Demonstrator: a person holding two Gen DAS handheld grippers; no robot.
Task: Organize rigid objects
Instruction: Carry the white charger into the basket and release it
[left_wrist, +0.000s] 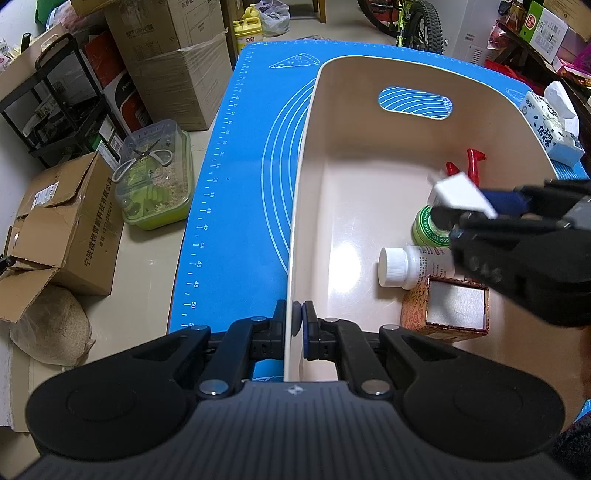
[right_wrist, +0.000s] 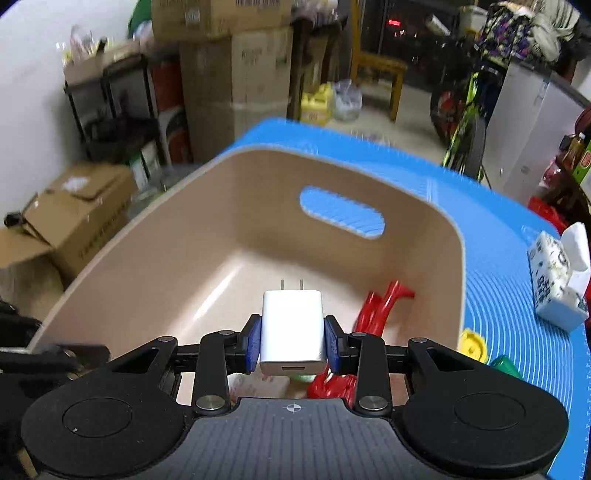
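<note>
Item: charger (right_wrist: 291, 328) clamped in right gripper (right_wrist: 293, 341) above bin (left_wrist: 306, 206), whose rim left gripper (left_wrist: 300, 321) pinches; risk: dropped early, it strikes bottle (left_wrist: 406, 266).

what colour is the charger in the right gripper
White, with metal prongs; the charger shows best in the right wrist view.

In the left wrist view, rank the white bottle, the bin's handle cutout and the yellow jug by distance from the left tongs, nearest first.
From the left tongs, clamped on the beige bin's near wall:
1. White bottle, lying inside the bin, to the right.
2. Handle cutout, in the bin's far wall.
3. Yellow jug, on the floor beyond the blue mat.
</note>
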